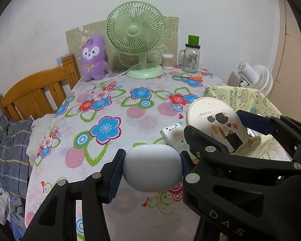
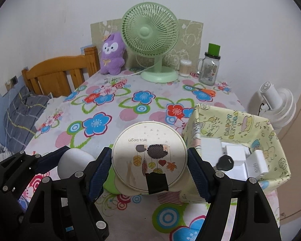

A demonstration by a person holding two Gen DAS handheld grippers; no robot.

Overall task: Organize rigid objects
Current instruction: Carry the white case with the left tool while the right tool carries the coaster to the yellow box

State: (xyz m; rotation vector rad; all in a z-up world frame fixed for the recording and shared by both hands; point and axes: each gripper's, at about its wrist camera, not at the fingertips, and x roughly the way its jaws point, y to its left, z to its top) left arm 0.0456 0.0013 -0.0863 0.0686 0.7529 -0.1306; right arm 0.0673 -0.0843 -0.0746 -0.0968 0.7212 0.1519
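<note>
My left gripper (image 1: pixel 152 167) is shut on a pale blue rounded case (image 1: pixel 152 167), held above the floral tablecloth (image 1: pixel 102 108). My right gripper (image 2: pixel 149 165) is shut on a round cream mirror (image 2: pixel 149 158) with a hedgehog print and black tape at its lower edge. In the left wrist view the right gripper (image 1: pixel 216 124) holds the mirror (image 1: pixel 214 120) just to the right of my left gripper. In the right wrist view the left gripper (image 2: pixel 70 163) with the pale blue case (image 2: pixel 74 164) sits to the left of the mirror. A yellow fabric basket (image 2: pixel 230 120) holding white boxes stands to the right.
A green fan (image 2: pixel 150 38), purple plush toy (image 2: pixel 112 54), cotton swab jar (image 2: pixel 185 65) and glass jar with green lid (image 2: pixel 209 68) line the table's back. Orange scissors (image 2: pixel 207 91) lie near them. A white device (image 1: pixel 174 134) lies on the table. A wooden headboard (image 2: pixel 60 74) stands left.
</note>
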